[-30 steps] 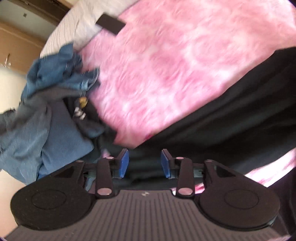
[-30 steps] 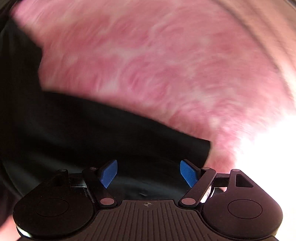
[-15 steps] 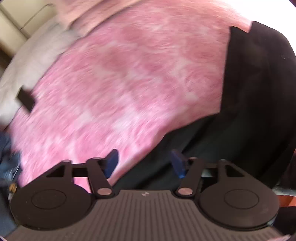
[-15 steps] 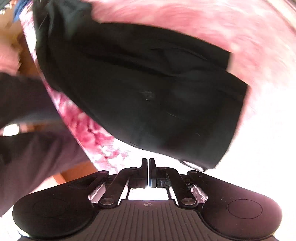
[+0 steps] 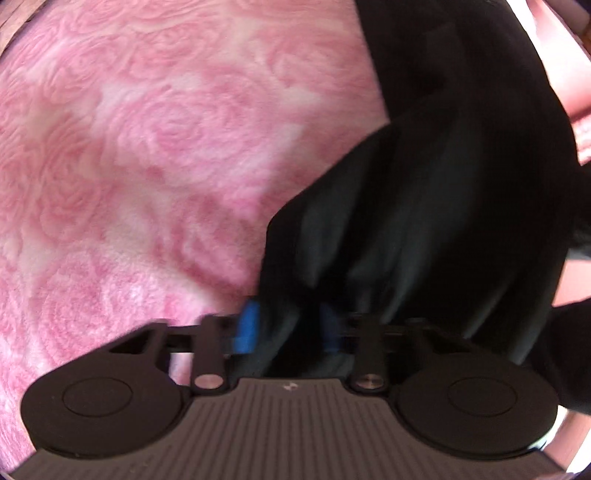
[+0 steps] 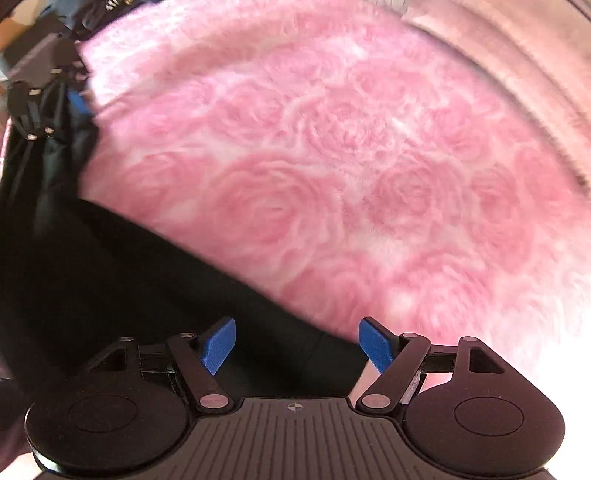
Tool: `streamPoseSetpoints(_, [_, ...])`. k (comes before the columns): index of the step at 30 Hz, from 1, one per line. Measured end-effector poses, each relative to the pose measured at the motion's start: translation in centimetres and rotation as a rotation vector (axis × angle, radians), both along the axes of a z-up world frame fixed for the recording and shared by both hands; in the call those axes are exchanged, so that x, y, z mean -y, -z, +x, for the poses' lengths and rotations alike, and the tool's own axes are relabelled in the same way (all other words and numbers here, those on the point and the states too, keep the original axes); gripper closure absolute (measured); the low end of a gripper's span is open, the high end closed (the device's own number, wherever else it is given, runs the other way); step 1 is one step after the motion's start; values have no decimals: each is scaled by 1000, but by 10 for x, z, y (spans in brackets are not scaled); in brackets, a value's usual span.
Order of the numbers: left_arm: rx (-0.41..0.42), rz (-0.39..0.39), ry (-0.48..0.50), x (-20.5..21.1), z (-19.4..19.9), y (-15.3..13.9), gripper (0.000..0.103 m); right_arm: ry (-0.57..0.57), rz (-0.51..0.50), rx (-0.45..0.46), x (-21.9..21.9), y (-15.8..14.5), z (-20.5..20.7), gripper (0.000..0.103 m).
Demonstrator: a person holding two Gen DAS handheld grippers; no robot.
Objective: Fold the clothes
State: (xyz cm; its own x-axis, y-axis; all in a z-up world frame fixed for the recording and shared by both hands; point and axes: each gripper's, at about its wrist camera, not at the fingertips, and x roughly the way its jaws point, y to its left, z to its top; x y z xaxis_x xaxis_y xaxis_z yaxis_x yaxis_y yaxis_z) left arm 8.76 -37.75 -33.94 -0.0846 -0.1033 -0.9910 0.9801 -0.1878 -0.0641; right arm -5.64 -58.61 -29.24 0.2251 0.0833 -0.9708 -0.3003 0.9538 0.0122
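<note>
A black garment [image 5: 443, 221] lies on a pink rose-patterned blanket [image 5: 147, 147]. My left gripper [image 5: 288, 328] points straight down at the garment's left edge. Its jaws are closing, and a bunched fold of the black cloth is pinched between the blue pads. In the right wrist view the garment [image 6: 110, 277] fills the lower left. My right gripper [image 6: 297, 343] hangs over its edge, its jaws opening wide with nothing gripped between them. The left gripper [image 6: 55, 92] shows at the upper left of that view, with black cloth hanging from it.
The pink blanket [image 6: 369, 166] covers most of the surface to the right of the garment. A paler pink band [image 6: 517, 74] runs along its far right edge. Dark and blue clothing [image 6: 55, 14] shows at the top left corner.
The left gripper swung from the blanket down onto the black garment's edge and closed on a fold. The right gripper, shut half a second ago, now stands wide open low over the garment.
</note>
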Motion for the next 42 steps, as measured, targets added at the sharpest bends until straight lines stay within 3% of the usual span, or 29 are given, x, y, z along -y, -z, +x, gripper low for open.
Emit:
streamPoseSetpoints(2, [17, -24, -5, -8, -5, -7, 100, -56, 25, -69, 7, 22, 6, 27])
streamPoseSetpoints(4, [35, -58, -29, -16, -8, -16, 100, -78, 88, -135, 13, 35, 7, 46])
streamPoseSetpoints(5, [40, -77, -59, -20, -8, -23, 101, -60, 97, -152, 18, 33, 6, 73])
streamPoseSetpoints(6, [44, -94, -86, -23, -7, -31, 101, -44, 93, -138, 17, 20, 0, 84])
streamPoseSetpoints(11, [97, -181, -161, -18, 2, -85, 100, 46, -1, -9, 17, -65, -44, 96])
streamPoseSetpoints(14, [146, -257, -202, -2, 19, -122, 100, 204, -57, 69, 40, -110, -66, 97])
streamPoseSetpoints(17, [162, -323, -220, 34, 44, -136, 99, 339, -98, 140, 68, -129, -70, 97])
streamPoseSetpoints(20, [206, -308, -235, 81, 66, -114, 89, 428, -164, 170, 89, -114, -55, 94])
streamPoseSetpoints(21, [232, -296, -238, 95, 71, -105, 88, 455, -177, 161, 95, -100, -49, 85])
streamPoseSetpoints(24, [293, -294, -212, 107, 81, -98, 81, 483, -226, 178, 91, -81, -39, 72])
streamPoseSetpoints(26, [311, -289, -187, 101, 76, -94, 61, 444, -182, 200, 84, -83, -41, 64])
streamPoseSetpoints(27, [312, -274, -171, 93, 72, -90, 59, 411, -165, 200, 74, -81, -42, 53])
streamPoseSetpoints(28, [312, -252, -159, 85, 70, -86, 56, 367, -147, 196, 63, -76, -44, 49])
streamPoseSetpoints(31, [342, -181, -103, 62, 60, -66, 42, 232, -105, 167, 28, -57, -41, 47])
streamPoseSetpoints(33, [354, -146, -87, 49, 60, -51, 41, 163, -85, 148, 9, -44, -35, 46])
streamPoseSetpoints(37, [315, -130, -185, 24, 87, -34, 41, 40, -88, 131, -8, -18, -4, 46])
streamPoseSetpoints(40, [234, -151, -301, 7, 119, -33, 42, -23, -88, 98, -4, 1, 21, 47])
streamPoseSetpoints(42, [179, -147, -351, -2, 136, -27, 50, -54, -91, 62, 3, 13, 32, 47])
